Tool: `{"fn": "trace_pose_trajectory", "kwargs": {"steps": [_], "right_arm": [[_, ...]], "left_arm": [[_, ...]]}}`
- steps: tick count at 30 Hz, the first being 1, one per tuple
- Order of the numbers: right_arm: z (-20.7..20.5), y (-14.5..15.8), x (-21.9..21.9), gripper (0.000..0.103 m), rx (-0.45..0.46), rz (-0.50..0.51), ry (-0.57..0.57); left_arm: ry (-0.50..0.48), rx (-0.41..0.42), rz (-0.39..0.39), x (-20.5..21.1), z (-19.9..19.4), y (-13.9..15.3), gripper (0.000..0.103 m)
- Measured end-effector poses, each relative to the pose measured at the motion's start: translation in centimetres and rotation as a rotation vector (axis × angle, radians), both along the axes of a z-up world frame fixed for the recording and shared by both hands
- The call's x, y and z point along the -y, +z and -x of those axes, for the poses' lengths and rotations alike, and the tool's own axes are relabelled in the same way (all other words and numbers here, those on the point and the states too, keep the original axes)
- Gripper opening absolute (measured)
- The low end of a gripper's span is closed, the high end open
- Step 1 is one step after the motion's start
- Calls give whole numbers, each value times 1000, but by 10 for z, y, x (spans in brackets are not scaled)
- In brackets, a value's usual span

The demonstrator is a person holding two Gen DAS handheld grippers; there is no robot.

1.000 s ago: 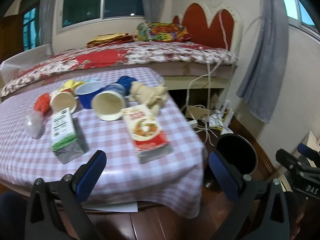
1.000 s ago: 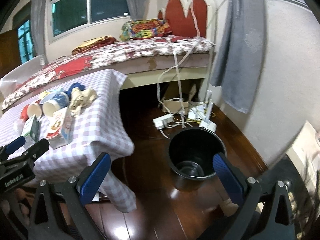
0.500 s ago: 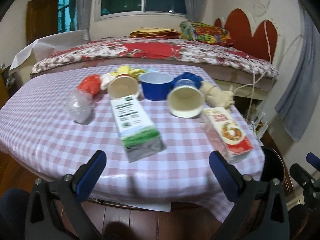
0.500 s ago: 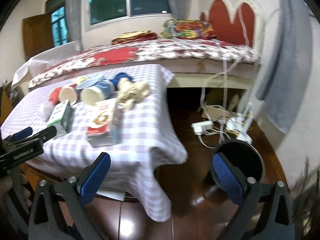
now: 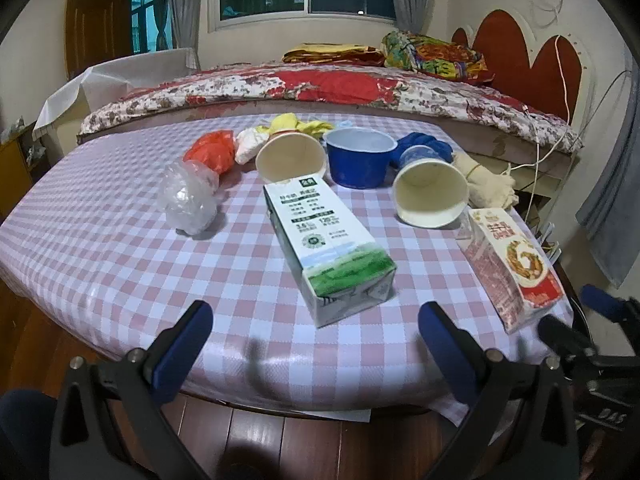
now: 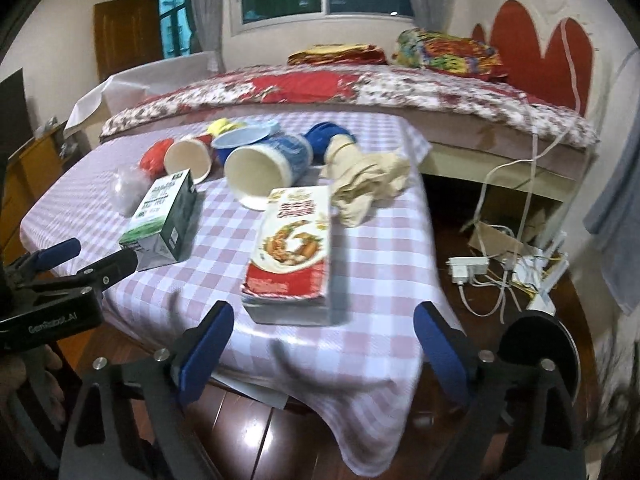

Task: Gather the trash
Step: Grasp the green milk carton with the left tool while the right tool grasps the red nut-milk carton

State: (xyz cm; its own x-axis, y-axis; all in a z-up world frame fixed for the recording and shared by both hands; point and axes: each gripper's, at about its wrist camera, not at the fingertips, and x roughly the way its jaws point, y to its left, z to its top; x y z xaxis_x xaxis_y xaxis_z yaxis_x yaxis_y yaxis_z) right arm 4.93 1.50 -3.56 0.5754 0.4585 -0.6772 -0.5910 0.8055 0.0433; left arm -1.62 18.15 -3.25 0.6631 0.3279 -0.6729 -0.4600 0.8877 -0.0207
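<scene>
Left wrist view: left gripper [image 5: 316,330] spread wide and empty before green milk carton [image 5: 326,242] on checked table [image 5: 100,248]; right gripper [image 6: 324,330] likewise agape before red food box [image 6: 294,250]; black bin [image 6: 540,350] on floor right of table.

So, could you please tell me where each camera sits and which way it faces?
Left wrist: on the left gripper, open, facing the green milk carton on the checked table.
Right wrist: on the right gripper, open, facing the red carton; the black bin sits lower right.
Shared: both cartons, paper cups, bed.
</scene>
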Motion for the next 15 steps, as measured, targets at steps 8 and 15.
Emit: {"fn": "trace_pose_trajectory", "kwargs": {"steps": [8, 15], "right_arm": [[-34, -14, -23, 55, -34, 4, 54], [-44, -14, -37, 55, -22, 4, 83]], "left_arm": [[-16, 10, 20, -3, -25, -1, 103], [9, -24, -3, -12, -48, -16, 103]]}}
